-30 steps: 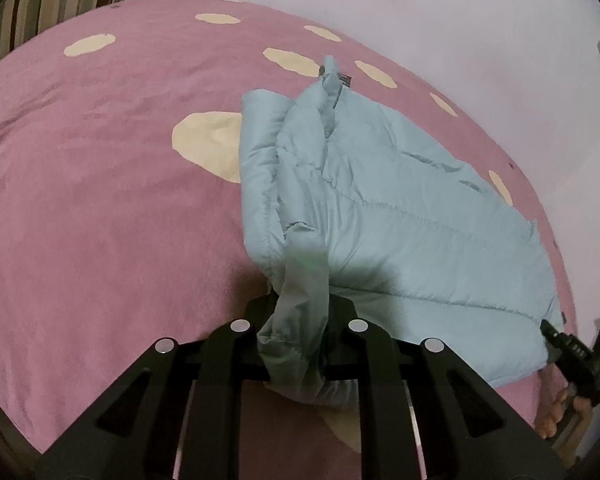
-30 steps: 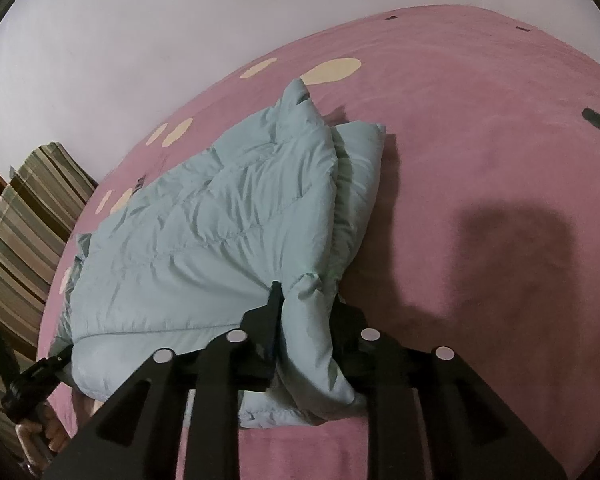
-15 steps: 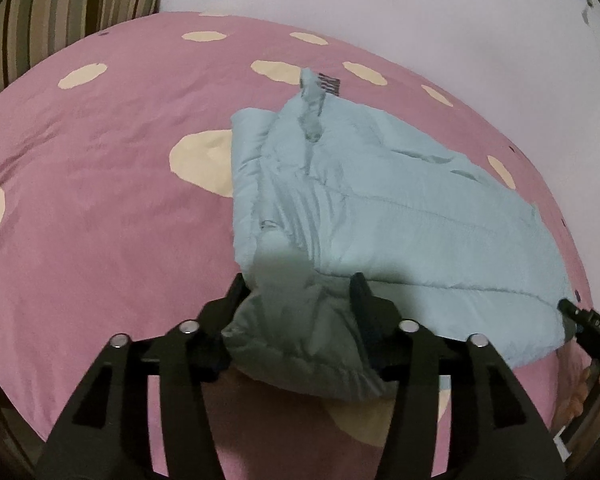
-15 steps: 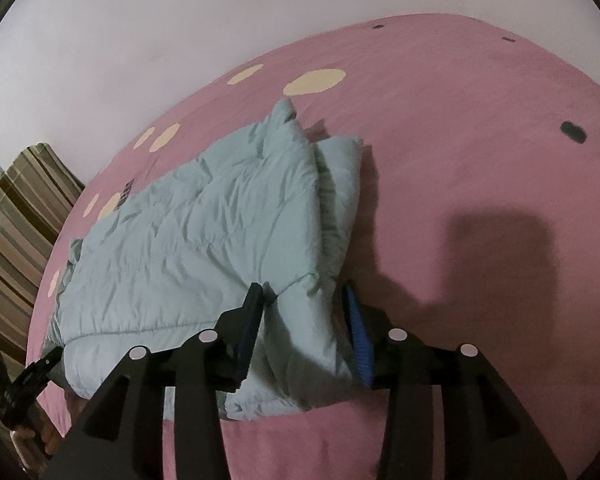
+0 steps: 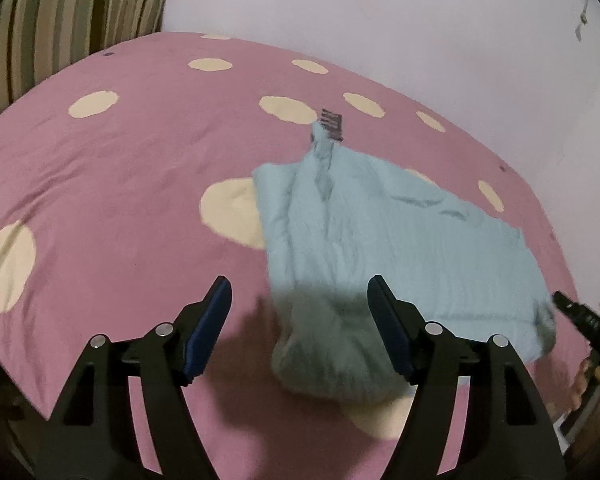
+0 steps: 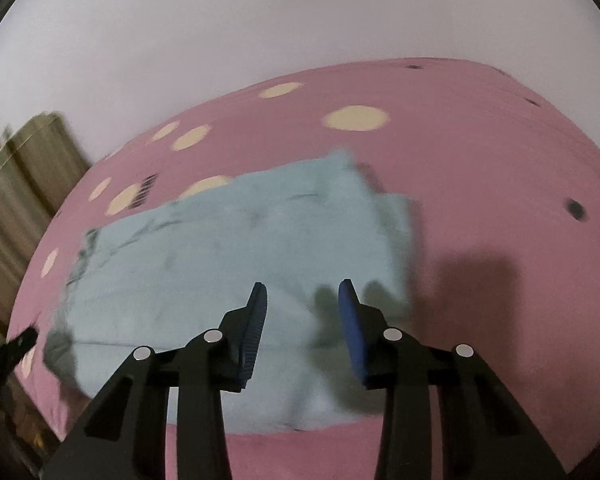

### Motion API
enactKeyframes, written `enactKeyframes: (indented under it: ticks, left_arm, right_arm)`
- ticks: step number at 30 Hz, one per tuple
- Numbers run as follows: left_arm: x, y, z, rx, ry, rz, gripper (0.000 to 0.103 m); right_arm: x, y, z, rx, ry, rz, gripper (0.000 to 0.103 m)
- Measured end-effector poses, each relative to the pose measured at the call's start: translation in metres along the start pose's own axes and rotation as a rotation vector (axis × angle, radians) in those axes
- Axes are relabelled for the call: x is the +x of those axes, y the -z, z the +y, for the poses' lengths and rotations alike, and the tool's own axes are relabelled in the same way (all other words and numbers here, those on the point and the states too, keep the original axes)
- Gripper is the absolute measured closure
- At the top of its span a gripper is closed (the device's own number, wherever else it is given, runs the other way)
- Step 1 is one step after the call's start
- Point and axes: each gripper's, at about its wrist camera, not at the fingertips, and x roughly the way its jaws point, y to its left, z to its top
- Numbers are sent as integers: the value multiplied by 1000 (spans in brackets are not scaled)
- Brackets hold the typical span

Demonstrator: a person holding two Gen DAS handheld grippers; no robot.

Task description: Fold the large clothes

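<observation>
Motion blur smears the jacket (image 6: pixel 236 248); the striped cushion (image 5: pixel 60 32) is cut off.

dim, motion-blurred fisheye views; hard foreground shadows.

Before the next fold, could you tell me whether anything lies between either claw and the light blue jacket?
Nothing visible does. The light blue jacket lies directly below the opening left claw and closing right claw, neither gripping it.

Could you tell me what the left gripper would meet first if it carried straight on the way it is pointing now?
Most likely the light blue jacket: the left gripper, jaws opening and empty, points at its near corner on the pink bedspread. Depth is unclear.
</observation>
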Motion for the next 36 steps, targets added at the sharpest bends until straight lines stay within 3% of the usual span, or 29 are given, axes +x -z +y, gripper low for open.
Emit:
enactKeyframes:
  ticks: [7,11,20,31,33,36]
  left_arm:
    - [37,-27,0,-10,25,68,32]
    - [52,-33,1,7,-3,90,32]
    - [83,-40,9,30,-24,151,32]
    - [115,-42,14,36,16,240,32]
    - [119,-39,17,27,34,249,35]
    - [121,-39,15,37,81,261,57]
  right_arm:
    - [39,-18,88,-137,-119,41,71]
    - [60,-19,123,-189,-135,66,71]
    - [114,6,137,-208,-75,186,71]
    - [119,12,139,-225,-51,186,71]
    - [119,12,140,-226,-50,184,71]
    - [120,14,141,-226,-46,180,71]
